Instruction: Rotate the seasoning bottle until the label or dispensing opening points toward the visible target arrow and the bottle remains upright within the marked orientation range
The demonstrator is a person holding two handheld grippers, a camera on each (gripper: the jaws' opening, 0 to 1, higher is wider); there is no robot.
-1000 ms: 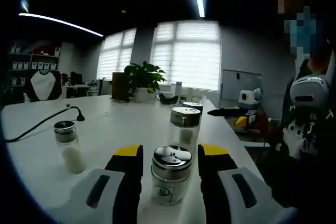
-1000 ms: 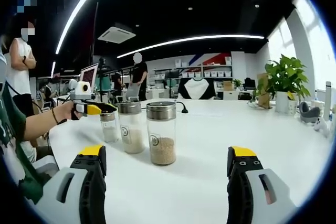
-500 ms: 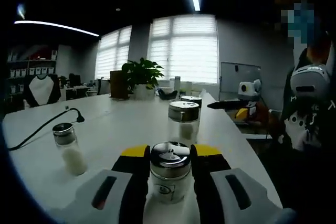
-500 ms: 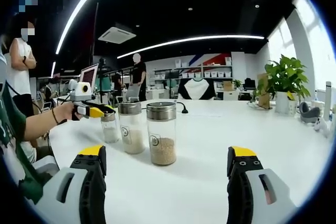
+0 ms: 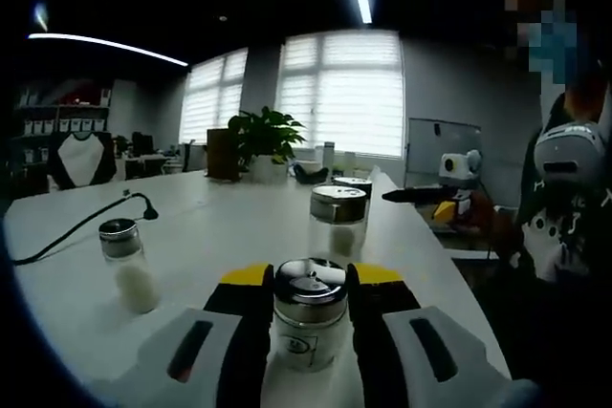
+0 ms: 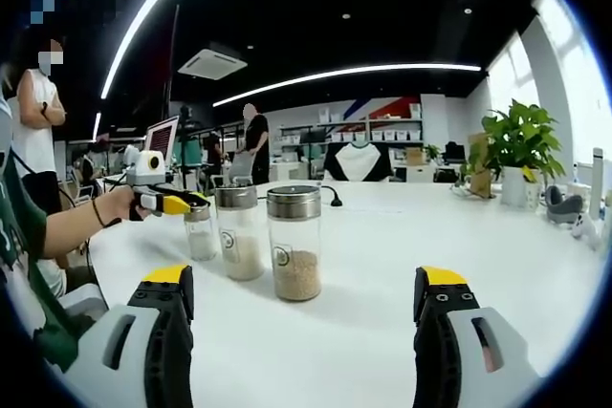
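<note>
Over on the far left of the left gripper view, a small shaker [image 5: 125, 265] with white grains stands alone on the white bench [image 5: 210, 226], a black cable [image 5: 76, 226] snaking behind it. Now to the centre: the left gripper [image 5: 308, 284] has its yellow-tipped fingers [image 5: 251, 286] clamped on the seasoning bottle [image 5: 310, 317], one finger on each side of the glass just under the shiny metal cap, and the bottle stands upright at the near edge of the bench. Beyond it a taller jar [image 5: 336, 222] and another lid farther back line up toward the window and the potted plant [image 5: 260, 140]. That bottle looks like glass with a smooth rounded wall, so I judge it rigid, fairly light with so little in it, and slippery; a hold on the shoulder below the cap is sensible, firm enough to turn it without it skating, gentle enough not to tip it. No target arrow is visible to me from here. Swinging to the right gripper view, on the left a person's hand [image 6: 115, 203] holds the left gripper at the small bottle, then come two taller jars [image 6: 239, 231], the nearer one [image 6: 295, 241] holding brownish grains. The right gripper [image 6: 301, 332] hangs idle near the bench, its fingers [image 6: 170, 308] wide apart with nothing between them.
</note>
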